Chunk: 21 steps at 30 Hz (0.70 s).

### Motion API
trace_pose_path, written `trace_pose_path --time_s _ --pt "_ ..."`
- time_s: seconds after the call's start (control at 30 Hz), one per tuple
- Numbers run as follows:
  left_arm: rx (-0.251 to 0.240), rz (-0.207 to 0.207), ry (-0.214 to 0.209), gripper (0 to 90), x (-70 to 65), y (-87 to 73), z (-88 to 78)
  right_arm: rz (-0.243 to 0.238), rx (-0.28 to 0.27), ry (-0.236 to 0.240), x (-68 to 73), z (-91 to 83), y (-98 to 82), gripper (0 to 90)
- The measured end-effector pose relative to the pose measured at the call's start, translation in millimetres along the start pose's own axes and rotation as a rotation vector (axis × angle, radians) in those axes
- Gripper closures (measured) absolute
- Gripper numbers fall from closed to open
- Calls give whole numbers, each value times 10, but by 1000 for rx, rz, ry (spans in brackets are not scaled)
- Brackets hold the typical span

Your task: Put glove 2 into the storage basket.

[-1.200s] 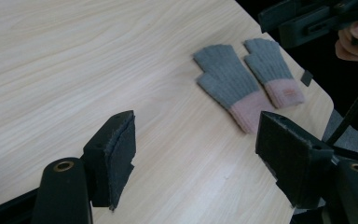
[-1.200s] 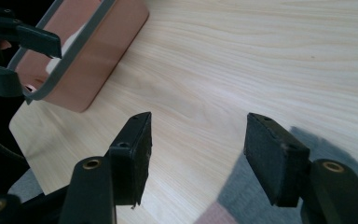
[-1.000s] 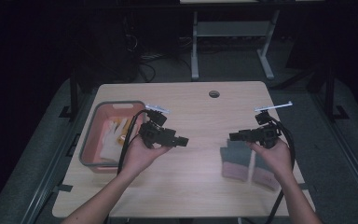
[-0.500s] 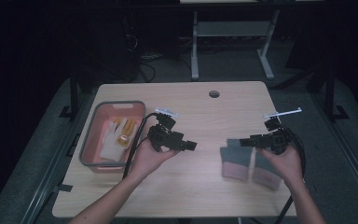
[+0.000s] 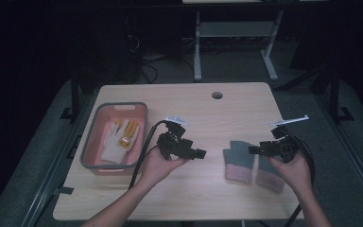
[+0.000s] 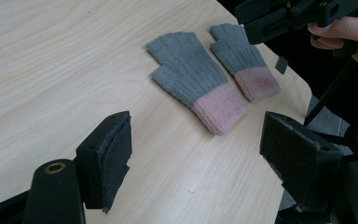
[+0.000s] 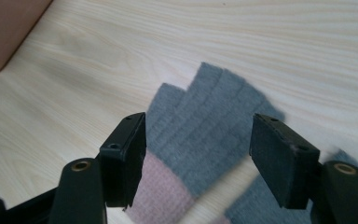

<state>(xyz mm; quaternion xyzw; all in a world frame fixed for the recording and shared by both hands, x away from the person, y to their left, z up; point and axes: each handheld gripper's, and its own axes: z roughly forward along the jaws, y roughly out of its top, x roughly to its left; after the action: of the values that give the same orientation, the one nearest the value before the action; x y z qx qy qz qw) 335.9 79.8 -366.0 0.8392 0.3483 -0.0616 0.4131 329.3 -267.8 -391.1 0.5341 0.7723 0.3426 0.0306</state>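
Right hand-held gripper (image 7: 198,158) open above glove (image 7: 209,135) | table (image 7: 284,51) beyond bare

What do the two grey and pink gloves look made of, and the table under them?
Gloves: likely knitted wool or acrylic yarn, matte and soft; ribbed stitch rows run along the grey hand and pink cuff, and one cuff carries a small patch. Table: pale wood-grain surface, probably laminate rather than solid wood; the streaks look printed and the finish smooth with slight sheen.

Black tools (image 5: 199,153), trailing black cables
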Motion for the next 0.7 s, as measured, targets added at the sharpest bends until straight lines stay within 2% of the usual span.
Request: trace_pose_path --time_s 0.27,0.6,0.63,0.7 --pt "10 1 -18 252 -51 -36 131 20 19 -21 -130 7 -200 377" --pt "10 10 -24 253 -104 -75 254 14 50 -110 -281 -12 -451 428" --pt "12 9 -25 253 -107 -79 264 1 53 -124 -308 -11 -477 432" --pt "14 9 -29 253 -116 -89 297 1 55 -130 -347 -9 -529 440"
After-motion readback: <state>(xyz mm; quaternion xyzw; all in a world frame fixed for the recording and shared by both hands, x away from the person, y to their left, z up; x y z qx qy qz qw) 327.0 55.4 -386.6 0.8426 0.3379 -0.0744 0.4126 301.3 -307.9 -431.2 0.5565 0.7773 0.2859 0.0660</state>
